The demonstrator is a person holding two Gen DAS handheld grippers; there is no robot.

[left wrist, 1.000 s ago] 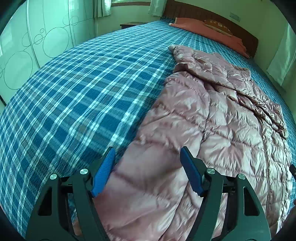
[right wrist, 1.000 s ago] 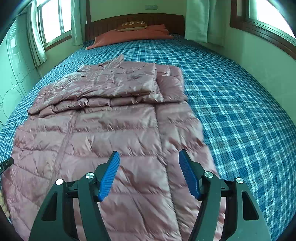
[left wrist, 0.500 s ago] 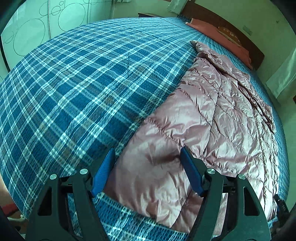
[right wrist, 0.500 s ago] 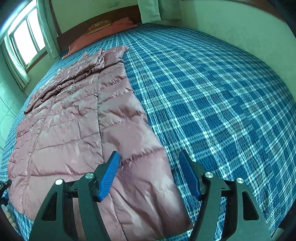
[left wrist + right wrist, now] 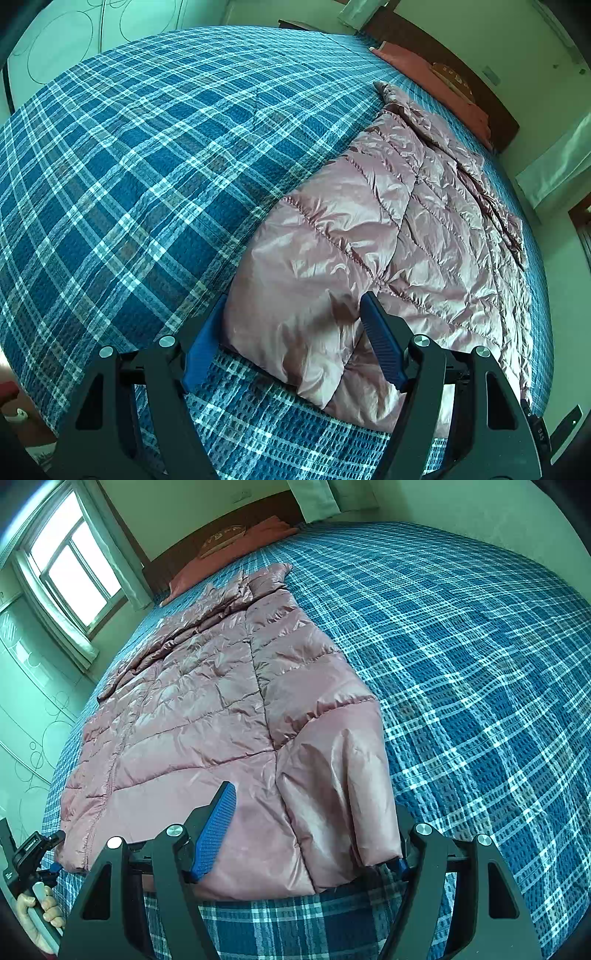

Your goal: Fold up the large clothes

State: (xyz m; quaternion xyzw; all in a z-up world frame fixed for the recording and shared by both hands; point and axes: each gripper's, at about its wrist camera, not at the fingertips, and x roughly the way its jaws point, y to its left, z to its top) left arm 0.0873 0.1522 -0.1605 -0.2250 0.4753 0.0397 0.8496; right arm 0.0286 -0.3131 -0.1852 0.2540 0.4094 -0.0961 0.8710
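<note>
Right wrist: one pink jacket (image 5: 221, 716), one bed (image 5: 461, 646), two pillows (image 5: 240, 542).

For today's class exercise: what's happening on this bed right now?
A person is folding a pink down coat spread on a plaid bed. The left gripper and right gripper are both open, each straddling a bottom corner of the coat at the bed's near edge. Neither has closed on the fabric yet.

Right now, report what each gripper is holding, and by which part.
Nothing is held. The left gripper and right gripper both stand open, each straddling a bottom hem corner of the pink down jacket on the bed, not closed on it.
</note>
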